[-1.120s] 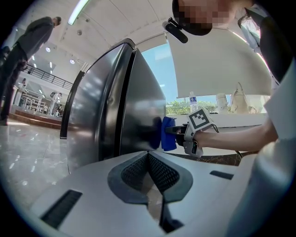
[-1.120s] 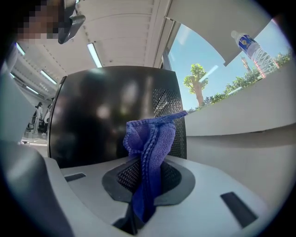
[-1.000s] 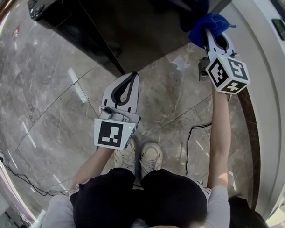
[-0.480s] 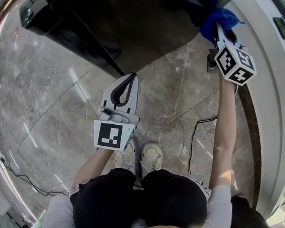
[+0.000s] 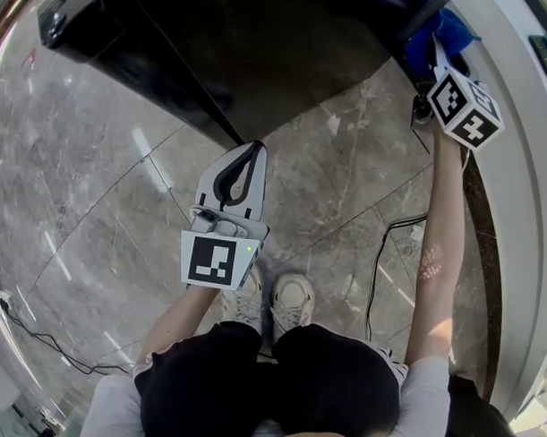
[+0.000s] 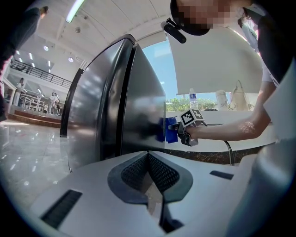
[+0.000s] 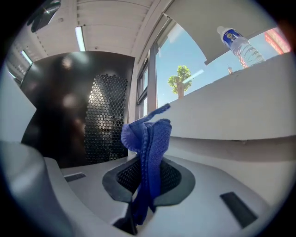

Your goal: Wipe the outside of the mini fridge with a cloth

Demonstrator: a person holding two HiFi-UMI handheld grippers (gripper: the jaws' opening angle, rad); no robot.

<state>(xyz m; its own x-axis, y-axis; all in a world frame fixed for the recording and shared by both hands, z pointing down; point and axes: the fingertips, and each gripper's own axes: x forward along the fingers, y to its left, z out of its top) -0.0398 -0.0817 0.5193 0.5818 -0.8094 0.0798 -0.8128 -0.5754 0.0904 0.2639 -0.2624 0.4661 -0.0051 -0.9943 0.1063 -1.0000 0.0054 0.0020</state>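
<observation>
Two shoes [image 5: 293, 301] stand on the shiny stone floor [image 5: 95, 207], right under the person. Just ahead, the left gripper [image 5: 251, 150] hangs in the air with its jaws pressed together and nothing in them. It is well apart from the work.

Farther out, the right gripper [image 5: 438, 59] is squeezed tight on the blue cloth [image 5: 446, 31]. The cloth sits by the far right corner of the fridge [image 5: 261, 51]. In the left gripper view it looks pressed flat on the fridge's shiny side.

The cloth seems soft, light and floppy. A good place to pinch it is the bunched middle, so a fat wad sticks out to rub with.

The fridge looks big, hard, smooth and probably heavy, so a gentle push should not slide it.

Behind it all, a bottle [image 7: 240, 45] stands on a white ledge [image 7: 231, 106].
</observation>
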